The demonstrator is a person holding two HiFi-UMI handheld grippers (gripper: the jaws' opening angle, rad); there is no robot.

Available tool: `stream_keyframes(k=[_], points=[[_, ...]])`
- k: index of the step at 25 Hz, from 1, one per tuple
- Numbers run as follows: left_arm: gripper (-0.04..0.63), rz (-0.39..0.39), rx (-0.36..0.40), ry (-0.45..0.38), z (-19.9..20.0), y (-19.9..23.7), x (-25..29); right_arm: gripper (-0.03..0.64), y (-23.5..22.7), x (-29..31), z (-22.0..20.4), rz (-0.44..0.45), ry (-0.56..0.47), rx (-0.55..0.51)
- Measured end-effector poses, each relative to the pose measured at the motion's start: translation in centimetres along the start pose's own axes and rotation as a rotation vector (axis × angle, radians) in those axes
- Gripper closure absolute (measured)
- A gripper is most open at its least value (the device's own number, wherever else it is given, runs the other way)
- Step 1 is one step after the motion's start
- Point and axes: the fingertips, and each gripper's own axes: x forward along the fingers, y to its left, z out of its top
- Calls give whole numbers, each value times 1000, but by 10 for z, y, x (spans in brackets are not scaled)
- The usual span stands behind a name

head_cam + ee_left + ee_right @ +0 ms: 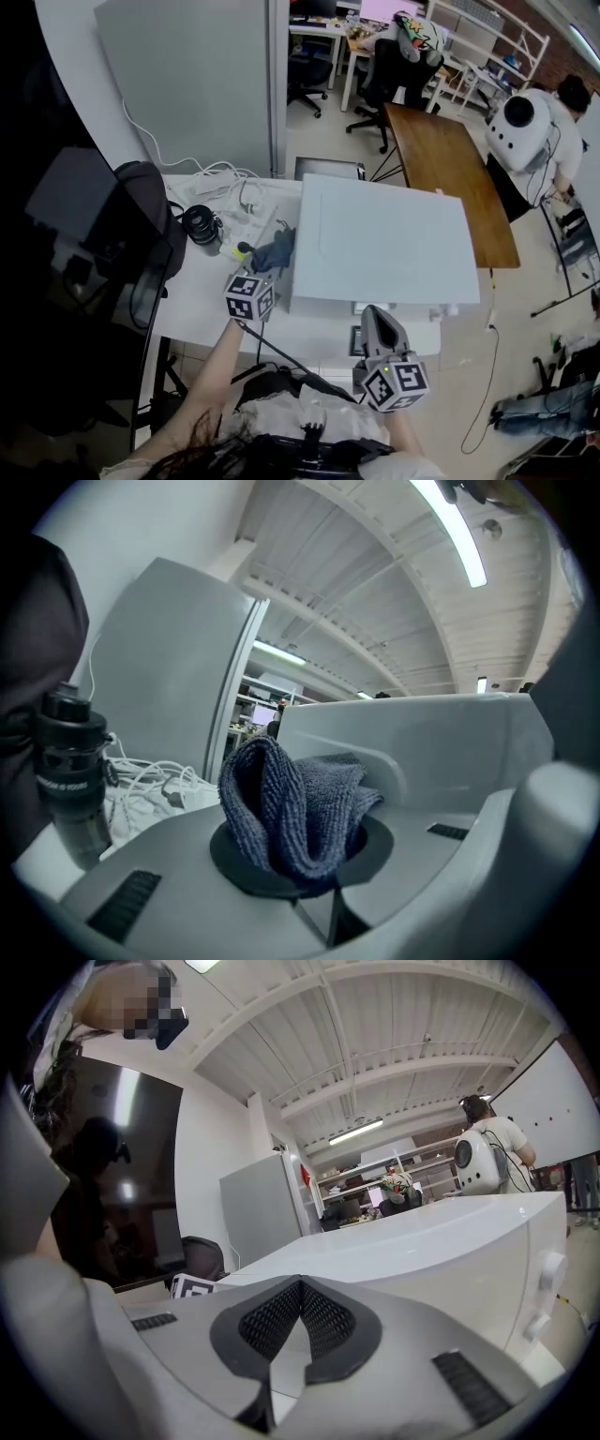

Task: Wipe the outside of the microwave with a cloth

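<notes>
- Left gripper (pixel 292 860): the jaws are closed on a folded dark blue cloth (pixel 292 808), which bulges up out of the black pads (pixel 239 864) in a loop.
- Right gripper (pixel 300 1326): the jaws are brought together with nothing between them; the black ribbed pads (pixel 272 1321) meet at their tips.
- Cloth, head view (pixel 275 249): it is held just beside the left side wall of the microwave (pixel 384 246), close to the front left corner. Whether cloth and wall touch cannot be told.
- Microwave: a white box standing on the white table (pixel 202 314). Its side wall fills the right half of the left gripper view (pixel 422 738); its top and front are seen from the right gripper view (pixel 450 1251), with two round knobs (pixel 553 1269) at the right edge of the front.
- Right gripper, head view (pixel 378 323): it is held low in front of the microwave, right of the middle, apart from the cloth.
- Left gripper, head view (pixel 267 267): its marker cube is turned towards the camera.
- On the table left of the cloth: a black cylindrical bottle (pixel 200 228), upright, beside a tangle of white cables (pixel 230 199).
- Behind the table: a tall grey cabinet (pixel 187 75).
- Farther right: a wooden table (pixel 450 169) and a person (pixel 539 122) standing at its far end.
</notes>
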Motion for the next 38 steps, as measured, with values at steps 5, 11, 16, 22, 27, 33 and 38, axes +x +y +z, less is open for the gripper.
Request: stream_keyframes(k=[5,11,16,22,27,33,38], points=[[541,12,-72,22,-35,-28,-58,594,9,5,-5,37,9,-4],[541,10,-185,63,-77,-61,-102,594,23,9,-14,78,33,-8],[541,66,-206,39,-77,-46,-111,594,27,8,-12,86,32,-4],[541,141,-94,-40,-23,19,-58,594,16,3,-2,43,-1,24],[541,102,-33,-36,3,38,7,594,1,-5,3,-18,-22,18],[541,67,-43,34,-4,47,65,594,-15,-10,7,-89,-33,26],[541,19,-87,93,-27,36,79,594,-20,-9,7,-108,-31,25]])
